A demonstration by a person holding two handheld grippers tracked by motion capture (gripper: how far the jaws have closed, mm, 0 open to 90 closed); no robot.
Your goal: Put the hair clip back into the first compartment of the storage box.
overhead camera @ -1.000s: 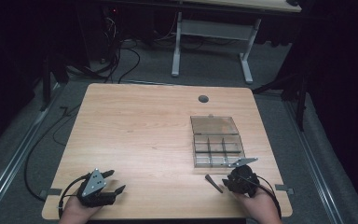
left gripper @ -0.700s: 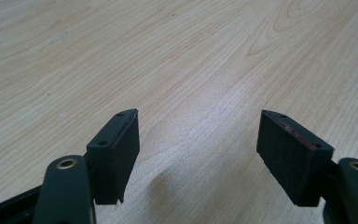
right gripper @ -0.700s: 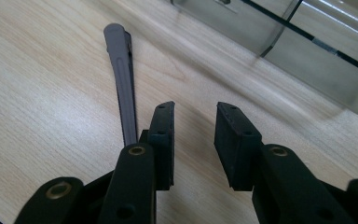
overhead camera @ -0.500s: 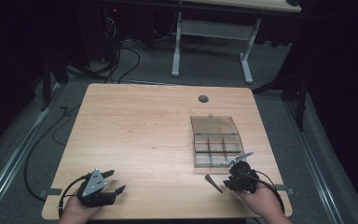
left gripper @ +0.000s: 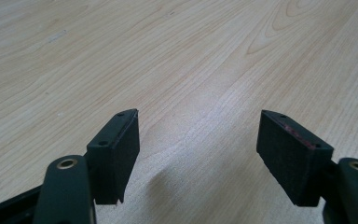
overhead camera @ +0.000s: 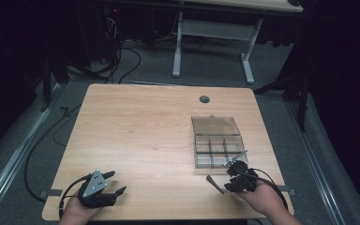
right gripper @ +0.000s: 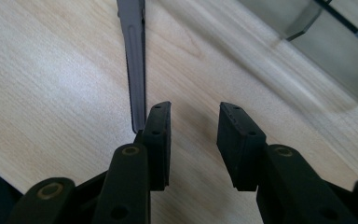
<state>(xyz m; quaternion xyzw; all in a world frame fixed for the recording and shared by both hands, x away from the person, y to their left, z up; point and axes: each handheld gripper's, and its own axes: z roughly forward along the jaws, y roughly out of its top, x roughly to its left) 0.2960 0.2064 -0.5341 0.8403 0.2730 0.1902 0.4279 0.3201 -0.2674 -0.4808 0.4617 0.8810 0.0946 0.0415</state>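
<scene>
The right gripper [overhead camera: 235,174] at the table's [overhead camera: 145,136] five o'clock has just been opening its fingers [right gripper: 158,135]; nothing sits between them. A dark flat stick [right gripper: 135,60] lies just outside, at their eleven o'clock, near the clear box [overhead camera: 217,140]. The left gripper [overhead camera: 115,183], at seven o'clock, gapes wide and empty.

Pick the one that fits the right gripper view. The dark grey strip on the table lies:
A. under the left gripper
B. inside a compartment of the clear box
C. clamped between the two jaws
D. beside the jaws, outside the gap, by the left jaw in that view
D: the dark grey strip runs along the outside of the right gripper, whose open jaws have only bare table between them.
</scene>
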